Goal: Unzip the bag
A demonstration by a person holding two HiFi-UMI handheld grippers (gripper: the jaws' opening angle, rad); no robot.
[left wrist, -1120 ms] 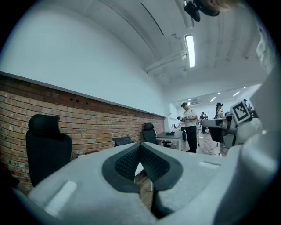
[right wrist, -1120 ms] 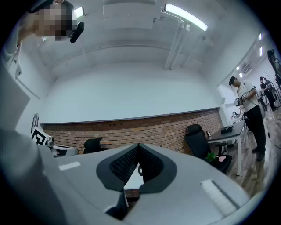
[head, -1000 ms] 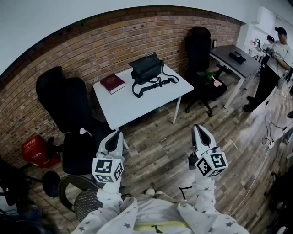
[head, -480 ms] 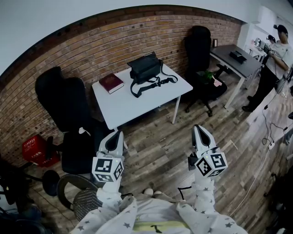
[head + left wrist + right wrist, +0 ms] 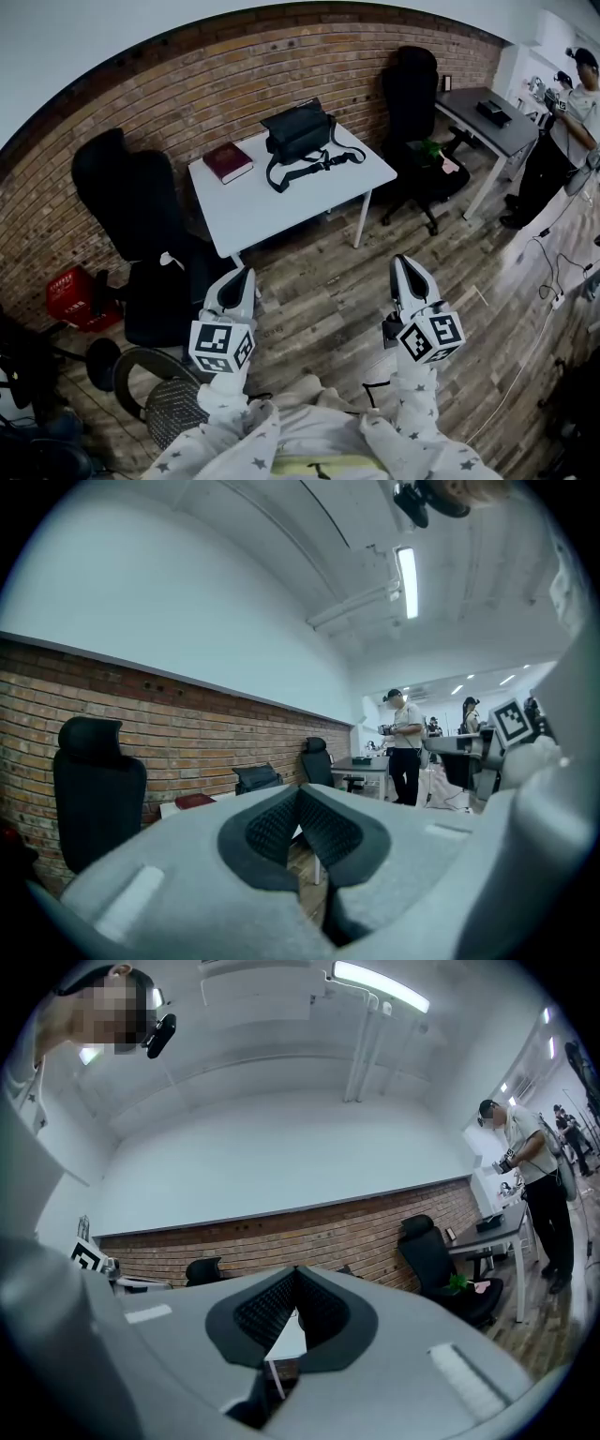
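- Jaws pressed together and holding nothing: the left tool (image 5: 240, 275) and the right tool (image 5: 404, 262).
- The black bag (image 5: 300, 131) sits on the white bench (image 5: 281, 206), well apart from both.

Both arms, in star-print sleeves (image 5: 225, 436), reach forward from the body, side by side and well apart. The left tool (image 5: 239, 274) points ahead, its jaws pressed together with nothing between them. The right tool (image 5: 405, 262) points the same way, jaws likewise together and empty. Each marker cube (image 5: 221, 347) sits at the tool's rear, just ahead of the wrist.
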